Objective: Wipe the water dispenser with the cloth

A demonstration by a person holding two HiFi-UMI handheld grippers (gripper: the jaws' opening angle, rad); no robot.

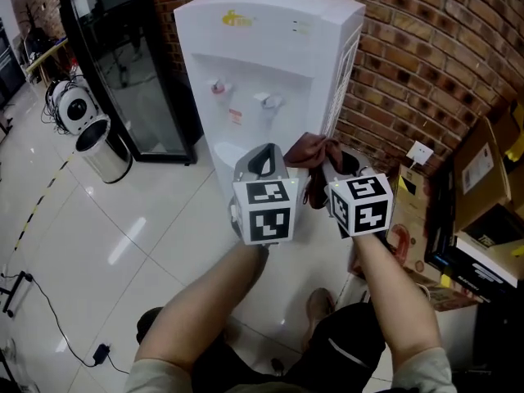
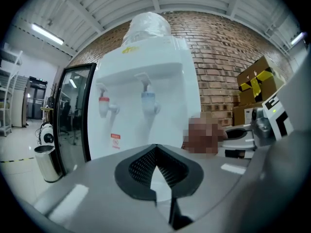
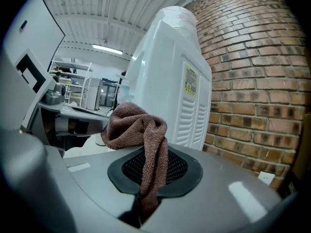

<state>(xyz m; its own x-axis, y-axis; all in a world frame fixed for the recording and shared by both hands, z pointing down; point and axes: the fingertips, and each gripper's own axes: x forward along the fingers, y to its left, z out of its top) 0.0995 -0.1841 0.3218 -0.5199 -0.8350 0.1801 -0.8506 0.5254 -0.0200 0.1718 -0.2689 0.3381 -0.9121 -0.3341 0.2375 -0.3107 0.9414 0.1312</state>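
Water dispenser point(image 1: 270, 64): white plastic, smooth, semi-gloss
Cloth point(image 3: 138, 127): brown terry, rough looped pile, matt
Left tongs point(image 2: 155, 149), right tongs point(image 3: 154, 154): smooth grey plastic shells, black mesh-textured pads point(image 2: 138, 166)
Wall point(image 1: 409, 72): rough matt red brick
Floor point(image 1: 106, 244): glossy pale tiles
Bin point(image 1: 102, 150): brushed metal
Box point(image 1: 483, 170): matt brown cardboard

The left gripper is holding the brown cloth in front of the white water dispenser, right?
No, the right gripper holds the brown cloth, as the right gripper view shows; the left gripper holds nothing. The rest is right.
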